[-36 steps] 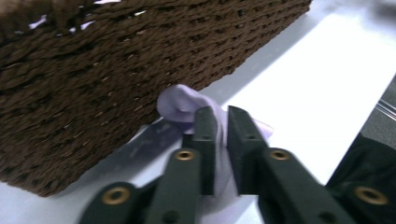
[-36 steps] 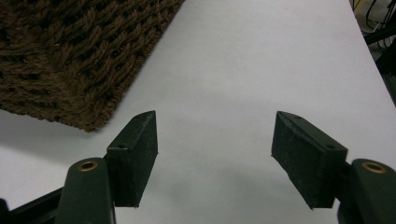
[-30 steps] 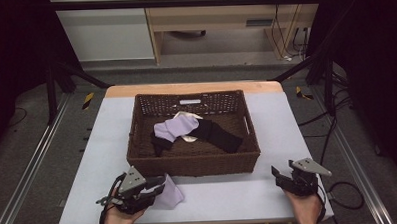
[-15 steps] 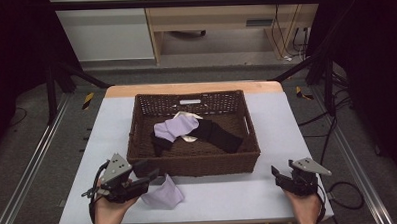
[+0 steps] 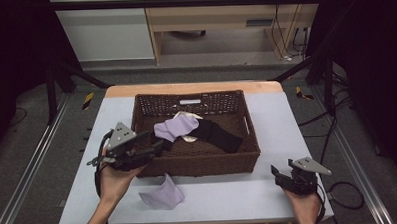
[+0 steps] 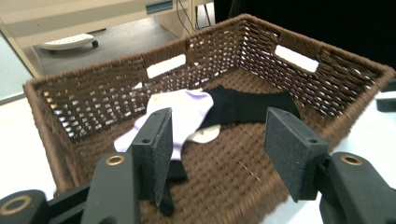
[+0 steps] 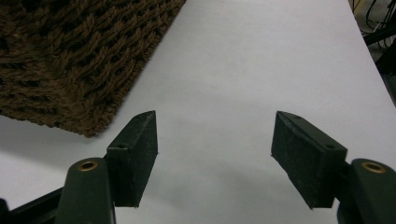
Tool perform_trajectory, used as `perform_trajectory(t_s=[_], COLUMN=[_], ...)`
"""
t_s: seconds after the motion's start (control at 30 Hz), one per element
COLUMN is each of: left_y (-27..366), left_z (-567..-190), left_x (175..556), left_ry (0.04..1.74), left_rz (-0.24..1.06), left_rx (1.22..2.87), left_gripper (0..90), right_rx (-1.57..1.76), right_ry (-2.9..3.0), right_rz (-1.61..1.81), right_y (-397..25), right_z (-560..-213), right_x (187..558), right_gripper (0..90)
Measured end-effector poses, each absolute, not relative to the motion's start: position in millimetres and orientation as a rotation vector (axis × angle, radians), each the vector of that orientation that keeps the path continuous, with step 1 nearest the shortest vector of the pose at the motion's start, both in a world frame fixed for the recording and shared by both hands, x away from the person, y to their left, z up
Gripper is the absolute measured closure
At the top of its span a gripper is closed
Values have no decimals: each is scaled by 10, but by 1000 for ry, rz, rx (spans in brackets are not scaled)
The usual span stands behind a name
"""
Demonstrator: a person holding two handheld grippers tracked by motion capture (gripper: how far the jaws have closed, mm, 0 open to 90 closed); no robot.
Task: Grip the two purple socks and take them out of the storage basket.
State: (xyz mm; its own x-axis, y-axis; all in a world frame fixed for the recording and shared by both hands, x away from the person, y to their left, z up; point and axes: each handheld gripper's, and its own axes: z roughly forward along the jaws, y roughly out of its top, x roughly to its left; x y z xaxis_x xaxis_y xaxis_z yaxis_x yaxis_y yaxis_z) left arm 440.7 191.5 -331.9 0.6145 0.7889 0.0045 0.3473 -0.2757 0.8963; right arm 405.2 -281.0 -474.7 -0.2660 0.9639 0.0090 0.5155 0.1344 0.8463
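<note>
1. A white table [image 5: 287, 139] holds a brown wicker basket [image 5: 248, 155] at its middle. A person sits at the near edge with a two-jaw gripper in each hand.

2. The work in hand appears to be taking socks out of the basket and laying them on the table. One lilac sock [image 5: 162, 194] lies flat on the table just in front of the basket's near wall, within easy reach of the left hand, which suggests that spot is the drop place.

3. Inside the basket lie another lilac sock [image 5: 174, 128] and a black sock [image 5: 220, 135], the lilac one overlapping the black one's left end. A small cream piece [image 6: 204, 135] peeks out beneath them; what it is cannot be told.

4. The left gripper [image 5: 155, 143] hangs over the basket's near left corner, pointing inward. Its jaws stand wide apart and hold nothing. In the left gripper view they frame the lilac sock in the basket, so this sock is likely the next one to be picked, being on top and nearest.

5. The right gripper [image 5: 279, 170] rests low near the table's front right corner, well apart from the socks. Its jaws are also spread and empty, over bare table beside the basket's corner [image 7: 84, 107]. It seems parked out of the way.
</note>
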Motion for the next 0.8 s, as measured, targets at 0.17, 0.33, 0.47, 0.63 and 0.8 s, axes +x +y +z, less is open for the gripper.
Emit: perform_trajectory(t_s=[0.17,0.33,0.47,0.63,0.8], left_y=[1826,1745,1674,1568,1486], left_z=[-3250,-3218,-3236,-3248,-3292], left_x=[4620,4868,5065,5275,5455], left_ry=[901,936,977,986,1010], left_rz=[588,584,589,625,631], left_rx=[1859,1854,1848,1850,1848], left_gripper=[403,423,440,464,474], right_rx=[1422,1425,1425,1429,1422], right_ry=[1854,1851,1852,1855,1857], right_rz=[1038,1042,1042,1047,1041], right_y=[-2812,-2816,-2814,-2818,-2821], right_z=[-4748,-4745,-4747,-4745,-4752], right_x=[4055,4054,4058,4060,4063], right_gripper=[316,318,322,322,324])
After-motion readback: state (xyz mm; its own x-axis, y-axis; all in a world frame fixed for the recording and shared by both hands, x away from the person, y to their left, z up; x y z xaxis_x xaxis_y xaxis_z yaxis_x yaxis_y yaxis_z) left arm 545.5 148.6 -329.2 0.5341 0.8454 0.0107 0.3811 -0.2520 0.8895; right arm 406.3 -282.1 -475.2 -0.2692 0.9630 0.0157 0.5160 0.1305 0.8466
